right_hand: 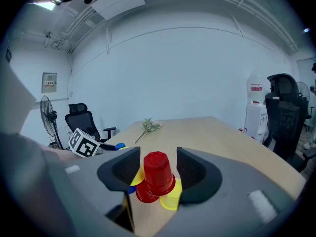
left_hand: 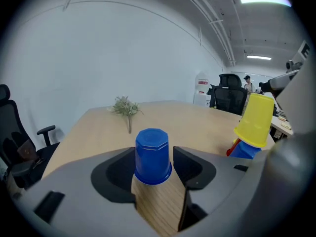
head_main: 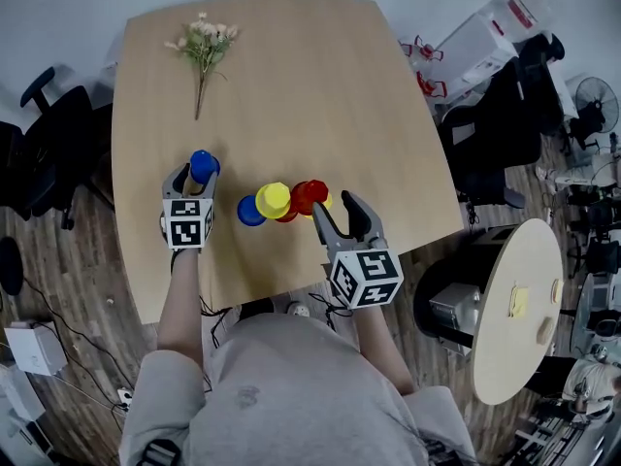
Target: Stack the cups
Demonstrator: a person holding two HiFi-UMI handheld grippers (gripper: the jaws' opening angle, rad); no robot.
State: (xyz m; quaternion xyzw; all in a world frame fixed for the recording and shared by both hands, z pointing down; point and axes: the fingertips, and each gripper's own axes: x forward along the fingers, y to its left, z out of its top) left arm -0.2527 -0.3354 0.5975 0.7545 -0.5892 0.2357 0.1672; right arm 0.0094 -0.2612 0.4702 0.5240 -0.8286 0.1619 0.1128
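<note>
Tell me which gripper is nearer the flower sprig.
Left. The left gripper, with the blue cup between its jaws, sits on the same side of the table as the flower sprig; the right gripper is farther, off to the right by the cup stack.

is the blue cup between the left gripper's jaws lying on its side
No, the blue cup is upright but inverted, rim down and closed base on top.
</note>
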